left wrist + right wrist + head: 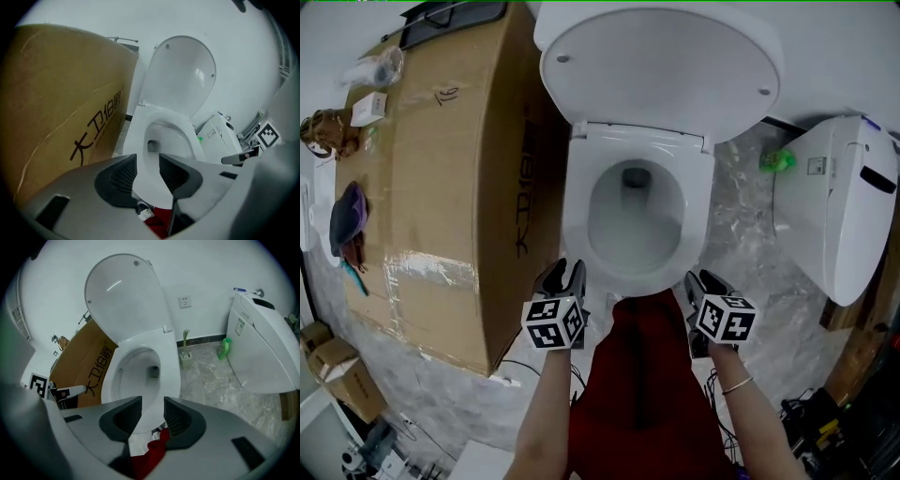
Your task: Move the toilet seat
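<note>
Holding the left gripper (565, 275) and right gripper (704, 279) low at the front of the bowl (634, 234), jaws apart and empty, we seem ready to take the toilet seat (580, 202), lying flat below the raised lid (661, 56).

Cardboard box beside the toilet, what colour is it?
Brown cardboard box, clearest in left gripper view.

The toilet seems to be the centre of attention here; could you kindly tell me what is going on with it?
A person holds a gripper in each hand at the front of the toilet seat. The left gripper and the right gripper sit one at each side of its front edge, both with jaws apart and gripping nothing. The seat lies down on the bowl, and the lid stands raised behind it. A cardboard box stands alongside.
</note>
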A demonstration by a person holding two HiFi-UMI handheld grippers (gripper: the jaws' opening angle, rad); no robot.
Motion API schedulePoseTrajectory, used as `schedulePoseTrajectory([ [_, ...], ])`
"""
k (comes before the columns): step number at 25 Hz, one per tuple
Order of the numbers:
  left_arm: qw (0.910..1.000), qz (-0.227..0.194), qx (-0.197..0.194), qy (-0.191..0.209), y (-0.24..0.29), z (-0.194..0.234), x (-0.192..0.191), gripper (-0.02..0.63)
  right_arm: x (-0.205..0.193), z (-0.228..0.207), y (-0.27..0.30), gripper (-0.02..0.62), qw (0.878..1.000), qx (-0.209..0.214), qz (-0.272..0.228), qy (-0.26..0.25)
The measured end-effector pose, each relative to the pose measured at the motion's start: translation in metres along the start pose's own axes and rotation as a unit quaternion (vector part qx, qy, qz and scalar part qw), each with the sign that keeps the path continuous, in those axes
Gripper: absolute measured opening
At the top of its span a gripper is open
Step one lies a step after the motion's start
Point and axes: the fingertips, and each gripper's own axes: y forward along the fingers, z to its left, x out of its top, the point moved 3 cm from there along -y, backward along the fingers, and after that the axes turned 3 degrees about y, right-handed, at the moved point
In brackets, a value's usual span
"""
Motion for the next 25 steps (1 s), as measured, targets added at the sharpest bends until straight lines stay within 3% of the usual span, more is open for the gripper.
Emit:
schedulePoseTrajectory([
  [4, 0.9995, 0.031, 0.005, 0.002, 0.017, 0.01, -0.015, 0.157, -0.011, -0.01, 0.02, 0.18, 0.999, -0.002, 0.029, 0.023],
  [9, 0.9976, 0.065, 0.009, -0.023, 0.036, 0.021, -0.034, 0.184, -0.023, -0.022, 0.044, 0.238, 0.997, -0.01, 0.061, 0.047],
  [14, 0.9959, 0.075, 0.011, -0.049, 0.05, 0.029, -0.045, 0.196, -0.029, -0.031, 0.063, 0.245, 0.995, -0.033, 0.084, 0.049],
  [25, 0.9894, 0.114, -0.018, -0.088, 0.075, 0.029, -0.067, 0.222, -0.037, -0.028, 0.086, 0.265, 0.991, -0.034, 0.102, 0.081],
])
